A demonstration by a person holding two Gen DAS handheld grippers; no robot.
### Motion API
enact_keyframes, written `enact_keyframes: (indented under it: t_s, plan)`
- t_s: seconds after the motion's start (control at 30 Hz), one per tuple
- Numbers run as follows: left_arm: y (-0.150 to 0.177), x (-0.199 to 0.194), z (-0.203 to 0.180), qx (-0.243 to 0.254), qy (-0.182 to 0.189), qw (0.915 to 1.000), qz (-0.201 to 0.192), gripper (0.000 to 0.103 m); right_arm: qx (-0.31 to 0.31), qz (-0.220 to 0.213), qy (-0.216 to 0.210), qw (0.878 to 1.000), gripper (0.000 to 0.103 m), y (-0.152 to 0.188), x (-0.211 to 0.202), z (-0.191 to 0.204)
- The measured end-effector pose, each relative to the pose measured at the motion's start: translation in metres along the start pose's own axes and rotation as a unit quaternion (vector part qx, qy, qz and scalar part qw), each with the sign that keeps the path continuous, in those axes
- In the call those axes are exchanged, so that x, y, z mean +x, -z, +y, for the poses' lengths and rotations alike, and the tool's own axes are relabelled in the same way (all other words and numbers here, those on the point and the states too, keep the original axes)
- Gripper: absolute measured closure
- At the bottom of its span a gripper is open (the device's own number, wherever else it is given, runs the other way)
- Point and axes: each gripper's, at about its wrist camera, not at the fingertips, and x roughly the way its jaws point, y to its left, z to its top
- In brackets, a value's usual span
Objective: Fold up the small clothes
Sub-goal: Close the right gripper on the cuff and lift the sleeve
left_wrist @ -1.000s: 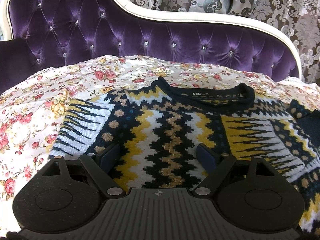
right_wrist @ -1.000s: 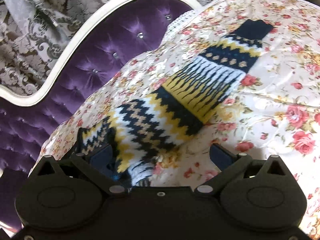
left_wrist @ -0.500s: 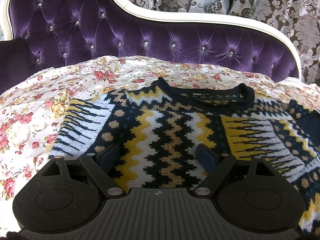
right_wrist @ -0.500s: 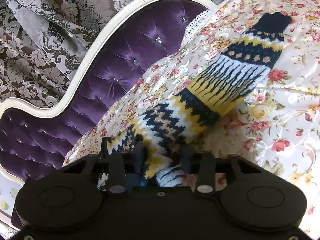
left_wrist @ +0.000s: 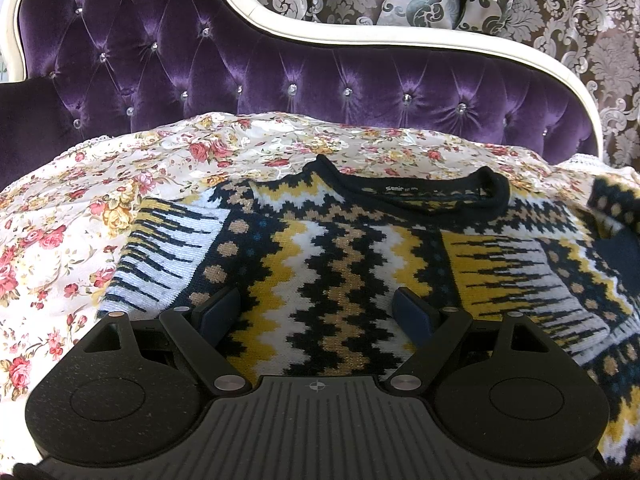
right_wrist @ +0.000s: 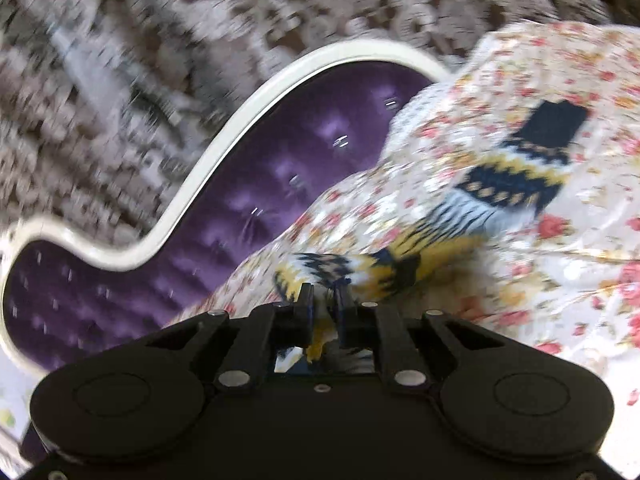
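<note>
A knitted sweater (left_wrist: 340, 248) with navy, yellow and white zigzags lies flat on the floral bedspread (left_wrist: 80, 208), collar toward the headboard. My left gripper (left_wrist: 314, 300) stands open low over the sweater's body, its fingers wide apart with the knit between and beneath them. In the blurred right wrist view, my right gripper (right_wrist: 323, 294) is shut on the sweater's sleeve (right_wrist: 500, 184) near the shoulder end. The fabric is bunched between the pads. The sleeve stretches away to the upper right and ends in a navy cuff (right_wrist: 556, 120) that rests on the bedspread.
A purple tufted headboard (left_wrist: 280, 64) with a white frame rises behind the bed. Grey damask wallpaper or curtain (left_wrist: 560, 20) lies beyond it. The bedspread (right_wrist: 580, 280) runs to the left of the sweater and to the right of the sleeve.
My right gripper has closed on the sleeve, then risen and tilted, bunching and lifting the knit. The left gripper and the sweater's body have not moved.
</note>
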Motion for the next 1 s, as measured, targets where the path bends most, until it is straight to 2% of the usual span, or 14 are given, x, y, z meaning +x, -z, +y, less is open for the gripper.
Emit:
enact_keyframes:
  t_s: [0.1,0.13,0.17,0.23,0.33,0.4,0.47,0.53,0.6,0.63,0.8,1.0]
  plan:
    - [0.000,0.000,0.000,0.000,0.000,1.0000,0.000,0.019,0.000,-0.033,-0.001,0.999,0.083,0.000,-0.011,0.003]
    - [0.000,0.000,0.000,0.000,0.000,1.0000,0.000,0.019,0.004,-0.052,0.003,0.999,0.084,-0.002,-0.017,0.000]
    - [0.000,0.000,0.000,0.000,0.000,1.0000,0.000,0.019,0.013,-0.066,0.005,0.998,0.091,-0.006,-0.022,-0.004]
    - [0.000,0.000,0.000,0.000,0.000,1.0000,-0.001,0.019,0.024,-0.091,0.009,0.996,0.092,-0.014,-0.034,-0.010]
    - [0.000,0.000,0.000,0.000,-0.001,1.0000,-0.001,0.019,0.008,-0.087,0.012,0.996,0.091,-0.018,-0.037,-0.008]
    - [0.000,0.000,0.000,0.000,0.000,1.0000,0.000,0.019,0.006,-0.066,0.004,0.998,0.085,-0.016,-0.032,-0.005]
    - [0.000,-0.001,0.000,0.000,-0.001,1.0000,0.000,0.019,0.009,-0.041,0.001,0.999,0.083,-0.013,-0.025,-0.006]
    - [0.000,0.000,0.000,0.000,-0.001,1.0000,0.000,0.019,0.010,-0.021,0.013,1.000,0.068,-0.011,-0.020,-0.009]
    - [0.000,-0.001,0.000,0.000,-0.001,1.0000,0.000,0.019,0.009,-0.005,0.030,1.000,0.024,-0.013,-0.019,-0.014]
    - [-0.001,0.000,0.000,0.000,-0.001,1.0000,0.000,0.019,0.006,0.002,0.038,0.999,0.021,-0.015,-0.019,-0.018]
    - [0.000,0.000,0.000,0.000,-0.001,1.0000,0.001,0.019,0.002,0.014,0.086,0.996,0.021,-0.043,-0.021,-0.045]
    - [0.000,0.000,-0.001,0.002,-0.003,1.0000,0.003,0.019,0.017,0.019,0.150,0.988,0.020,-0.082,-0.019,-0.106]
